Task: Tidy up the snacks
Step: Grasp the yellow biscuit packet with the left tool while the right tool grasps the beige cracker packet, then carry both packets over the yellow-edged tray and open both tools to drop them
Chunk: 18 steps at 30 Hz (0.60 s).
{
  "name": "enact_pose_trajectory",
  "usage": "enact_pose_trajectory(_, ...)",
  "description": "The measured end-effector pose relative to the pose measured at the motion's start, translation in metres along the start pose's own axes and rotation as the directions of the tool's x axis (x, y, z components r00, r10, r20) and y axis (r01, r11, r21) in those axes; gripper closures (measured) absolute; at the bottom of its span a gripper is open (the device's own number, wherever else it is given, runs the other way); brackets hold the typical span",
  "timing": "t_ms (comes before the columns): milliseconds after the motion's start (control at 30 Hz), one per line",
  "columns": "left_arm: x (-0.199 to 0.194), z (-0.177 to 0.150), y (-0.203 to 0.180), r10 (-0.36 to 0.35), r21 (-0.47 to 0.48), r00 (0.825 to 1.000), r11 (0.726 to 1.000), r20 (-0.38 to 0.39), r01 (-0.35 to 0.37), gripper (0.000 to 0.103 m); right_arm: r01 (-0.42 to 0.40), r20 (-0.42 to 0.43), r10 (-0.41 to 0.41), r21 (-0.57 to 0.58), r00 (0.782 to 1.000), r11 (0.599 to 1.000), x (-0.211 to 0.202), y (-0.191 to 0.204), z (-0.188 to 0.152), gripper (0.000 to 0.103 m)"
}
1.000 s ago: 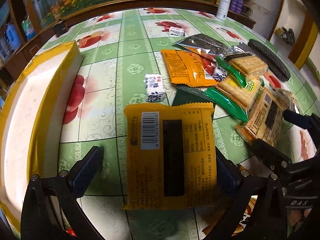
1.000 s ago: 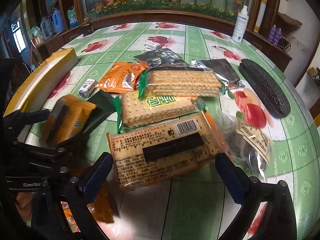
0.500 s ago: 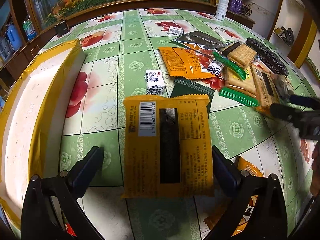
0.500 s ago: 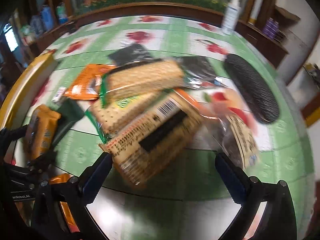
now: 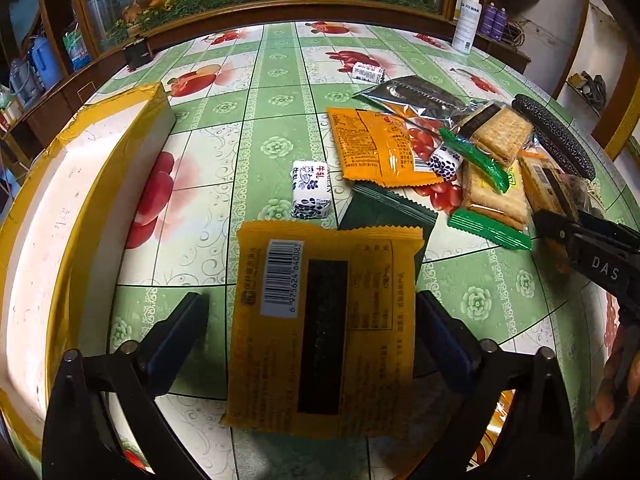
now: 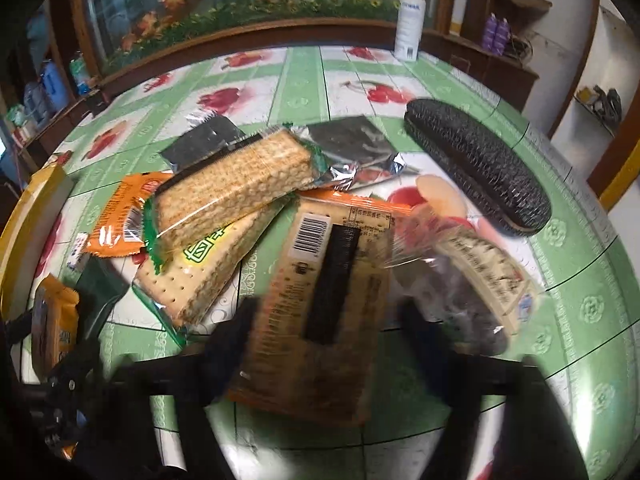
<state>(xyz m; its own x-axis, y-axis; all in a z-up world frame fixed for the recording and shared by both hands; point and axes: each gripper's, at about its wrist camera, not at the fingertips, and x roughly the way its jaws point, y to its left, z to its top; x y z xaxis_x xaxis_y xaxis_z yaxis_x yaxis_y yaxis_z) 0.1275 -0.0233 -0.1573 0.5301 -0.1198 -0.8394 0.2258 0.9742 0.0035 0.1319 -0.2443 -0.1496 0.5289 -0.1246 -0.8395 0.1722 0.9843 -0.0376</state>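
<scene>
Yellow snack pack flat on counter at 6 o'clock, left hand-held gripper closing, left pad not touching. Right hand-held gripper closing around tan cracker pack; might drag neighbouring clear bag at 3 o'clock.

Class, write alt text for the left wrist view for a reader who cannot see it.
The left hand-held gripper is closing around a yellow snack packet, barcode side up, on a green floral tablecloth. An open box edged in yellow tape sits to the left; more snack packs lie piled at upper right.
</scene>
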Motion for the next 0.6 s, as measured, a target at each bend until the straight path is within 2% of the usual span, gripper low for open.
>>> enact_pose_trajectory(67,-0.008,-0.002,-0.003,0.005,0.009,1.0,1.0,0.024,-0.005,0.034,-0.041,0.005,0.041,0.008,0.999,0.999,-0.003,-0.009,-0.005,0.047)
enact_pose_trajectory(200,-0.016,-0.011,-0.005,0.028,0.012,0.999,1.0,0.027,-0.028,0.034,-0.146,0.037,0.144,0.049,0.989,0.988,-0.023,-0.021,-0.02,0.048)
enact_pose_trajectory(333,-0.04,-0.02,-0.002,0.024,-0.027,0.998,0.999,0.066,-0.023,0.034,-0.202,0.077,0.199,0.029,0.977,0.979,-0.054,-0.017,-0.031,0.048)
enact_pose_trajectory(467,-0.075,-0.024,0.004,0.031,-0.062,0.991,0.998,0.134,-0.023,0.034,-0.255,0.129,0.257,-0.031,0.958,0.967,-0.087,0.0,-0.035,0.048)
enact_pose_trajectory(600,-0.106,-0.027,0.018,0.08,-0.102,0.977,0.993,0.199,-0.061,0.034,-0.254,0.165,0.276,-0.143,0.947,0.957,-0.115,0.035,-0.034,0.048)
